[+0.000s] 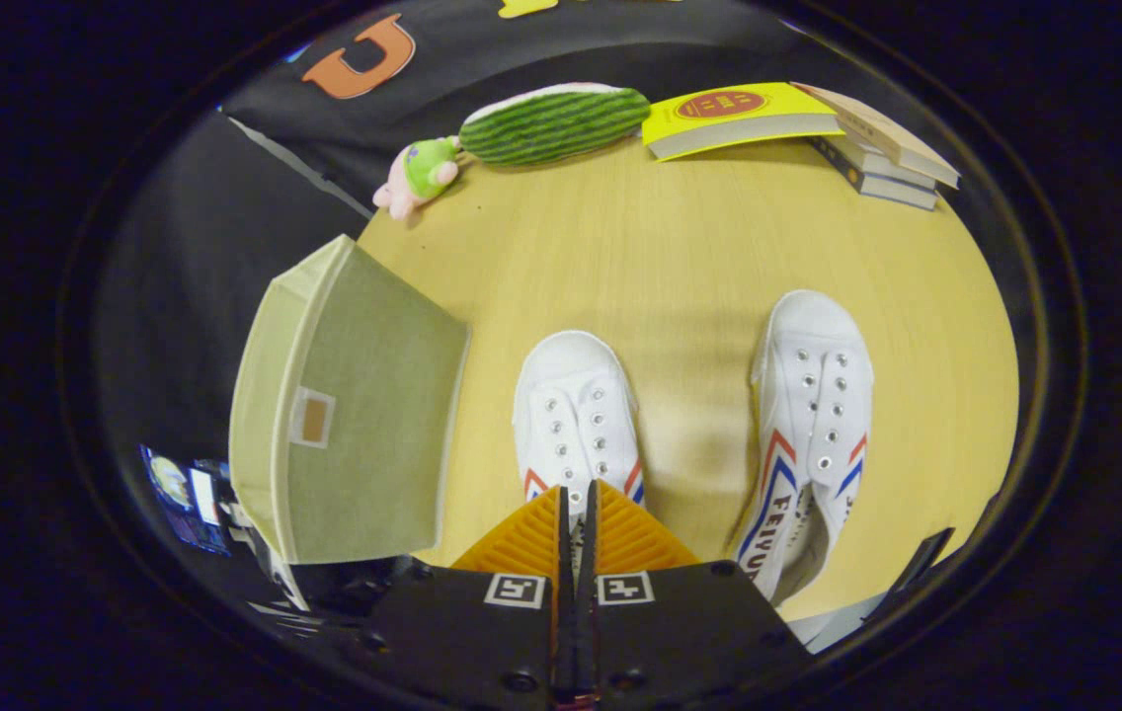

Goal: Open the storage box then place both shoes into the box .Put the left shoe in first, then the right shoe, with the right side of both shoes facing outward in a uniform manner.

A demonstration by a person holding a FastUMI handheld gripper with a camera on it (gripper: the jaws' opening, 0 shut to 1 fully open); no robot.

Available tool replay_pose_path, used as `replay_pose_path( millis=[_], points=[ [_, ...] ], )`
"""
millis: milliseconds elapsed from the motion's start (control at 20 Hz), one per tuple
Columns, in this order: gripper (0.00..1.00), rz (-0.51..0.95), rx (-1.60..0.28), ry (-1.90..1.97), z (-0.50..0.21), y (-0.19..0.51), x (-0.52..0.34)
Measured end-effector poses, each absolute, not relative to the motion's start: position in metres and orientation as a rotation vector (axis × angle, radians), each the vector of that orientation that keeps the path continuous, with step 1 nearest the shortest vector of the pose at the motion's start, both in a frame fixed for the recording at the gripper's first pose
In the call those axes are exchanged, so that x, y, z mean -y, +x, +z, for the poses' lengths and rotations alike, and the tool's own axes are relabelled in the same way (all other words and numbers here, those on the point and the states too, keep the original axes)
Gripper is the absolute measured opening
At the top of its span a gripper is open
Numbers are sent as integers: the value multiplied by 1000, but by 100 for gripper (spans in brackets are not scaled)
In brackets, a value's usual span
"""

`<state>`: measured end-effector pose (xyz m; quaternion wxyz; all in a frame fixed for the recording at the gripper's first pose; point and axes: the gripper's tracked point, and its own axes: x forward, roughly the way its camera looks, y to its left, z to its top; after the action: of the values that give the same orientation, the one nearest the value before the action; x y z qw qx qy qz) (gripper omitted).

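Two white canvas shoes with red and blue stripes stand on the wooden table (680, 257), toes pointing away from me. One shoe (576, 410) lies just ahead of and under my fingers, its heel hidden beneath them. The other shoe (813, 425) sits to the right, leaning a little so its lettered side shows. A pale green fabric storage box (354, 425) stands left of the fingers at the table's edge, a small tag on it, its lid looking closed. My gripper (576, 499) hovers over the nearer shoe's heel with fingers together, only a thin slit between them.
At the far side of the table lie a green striped plush cushion (556, 123), a small pink and green plush toy (418, 173), a yellow book (739, 117) and a stack of books (882, 153). Bare tabletop spreads between the shoes and these.
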<state>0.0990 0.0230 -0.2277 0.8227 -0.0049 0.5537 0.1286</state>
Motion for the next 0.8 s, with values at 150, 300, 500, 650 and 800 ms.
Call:
replay_pose_path(
  millis=[150, 300, 500, 650, 800],
  points=[
    [6, 301, -1170, -105, -232, 98, -14],
    [43, 310, -1228, -239, -247, 84, 1],
    [47, 336, -1335, -355, -279, 77, 6],
    [47, 411, -1410, -277, -294, 72, -11],
    [24, 482, -1359, -132, -291, 75, -9]
  ],
)
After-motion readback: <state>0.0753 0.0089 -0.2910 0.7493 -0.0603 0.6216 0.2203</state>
